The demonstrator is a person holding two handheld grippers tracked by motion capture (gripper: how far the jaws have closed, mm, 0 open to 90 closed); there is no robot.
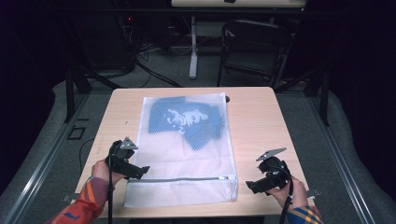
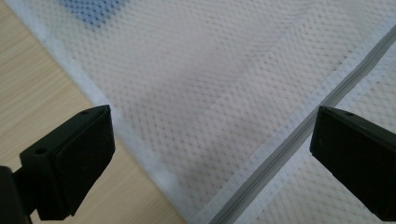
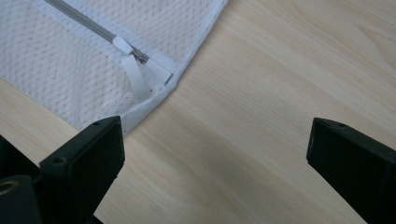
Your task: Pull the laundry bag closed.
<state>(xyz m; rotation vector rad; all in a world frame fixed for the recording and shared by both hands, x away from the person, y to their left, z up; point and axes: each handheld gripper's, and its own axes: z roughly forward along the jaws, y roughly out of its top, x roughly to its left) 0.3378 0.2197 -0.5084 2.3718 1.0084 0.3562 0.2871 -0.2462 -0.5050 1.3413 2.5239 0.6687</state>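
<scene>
Left gripper point(image 1: 140, 171) hovering at the near-left part of a white mesh laundry bag point(image 1: 182, 154), jaws spread wide and gripping nothing. In the left gripper view point(image 2: 210, 154), one black jaw standing over the bare wooden table point(image 2: 37, 88) just outside the bag's white-taped edge, the other over the mesh beyond the grey zipper point(image 2: 299, 126); zipper line and bag edge both lying in the gap between them, untouched as far as can be told.

Right gripper point(image 1: 252, 185) resting off the bag's near-right corner, jaws likewise released and wide apart, clasping nothing. In the right gripper view point(image 3: 215, 154), light wood grain lying between the jaws, with the bag's corner point(image 3: 140, 100) just beside one jaw. White zipper slider point(image 3: 122, 45) sitting at the end of the zipper near that corner, its white fabric pull tab point(image 3: 135, 77) lying flat on the mesh and pointing toward the camera.

Laundry bag lying flat in the middle of the table point(image 1: 261, 121), long axis running away from the person, toward the far edge. Zipper point(image 1: 187, 178) crossing the bag's near end from side to side, closed along the length in view. Blue folded garment point(image 1: 191, 120) with a white print showing through the mesh in the far half of the bag. Person's hands point(image 1: 100, 170) in striped orange sleeves entering from the bottom of the high view.
</scene>
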